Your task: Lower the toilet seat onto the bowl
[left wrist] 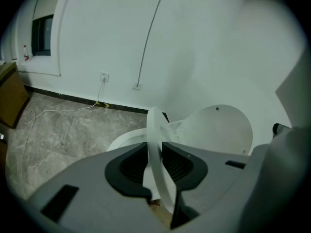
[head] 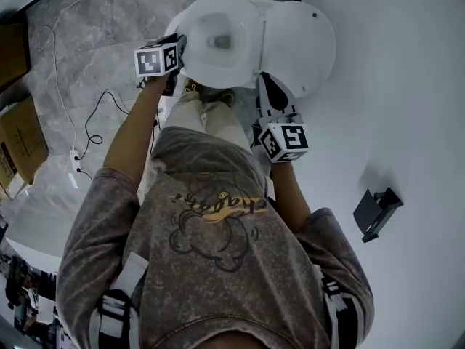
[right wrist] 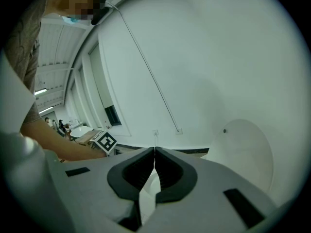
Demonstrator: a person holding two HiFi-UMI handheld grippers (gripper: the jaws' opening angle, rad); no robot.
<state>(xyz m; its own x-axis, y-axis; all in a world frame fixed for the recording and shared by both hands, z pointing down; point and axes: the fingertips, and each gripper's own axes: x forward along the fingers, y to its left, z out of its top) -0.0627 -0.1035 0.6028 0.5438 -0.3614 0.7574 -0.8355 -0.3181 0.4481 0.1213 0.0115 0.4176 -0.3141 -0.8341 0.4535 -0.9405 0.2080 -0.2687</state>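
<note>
**Q:** Left gripper view: what lies between the grey left tongs (left wrist: pixel 155 165) with the black ribbed pads?
**A:** The thin white plastic ring-shaped toilet seat (left wrist: pixel 154 127), seen edge-on. The jaws stand only a narrow way apart. Both pads press on the ring's front rim, one from each side, so the grip is closed on it

**Q:** Where does the seat stand relative to the white ceramic toilet bowl (left wrist: pixel 124 142)?
**A:** Raised off it and tilted, rising steeply from the pads. The bowl's rim shows below and to the left of the ring. The white oval lid (left wrist: pixel 218 132) stands upright behind it, to the right, before the plain white wall (left wrist: pixel 194 42)

**Q:** Right gripper view: what is the state of the grey right tongs (right wrist: pixel 154 152)?
**A:** Closed, with the two tips meeting in a single line and holding nothing. A pale white sliver shows through the slot below the tips; what it belongs to cannot be told. The lid sits at the right of that view, apart from the jaws. The black-and-white marker cube (right wrist: pixel 105 142) of the left tongs sits at the left

**Q:** Head view: how are the parts placed?
**A:** The left tongs are at the bowl's left edge. The right tongs are just beside the bowl's right side, near the base of the lid; whether they touch either cannot be told from above. A grey veined stone floor (head: pixel 109 42) lies to the left of the toilet
</note>
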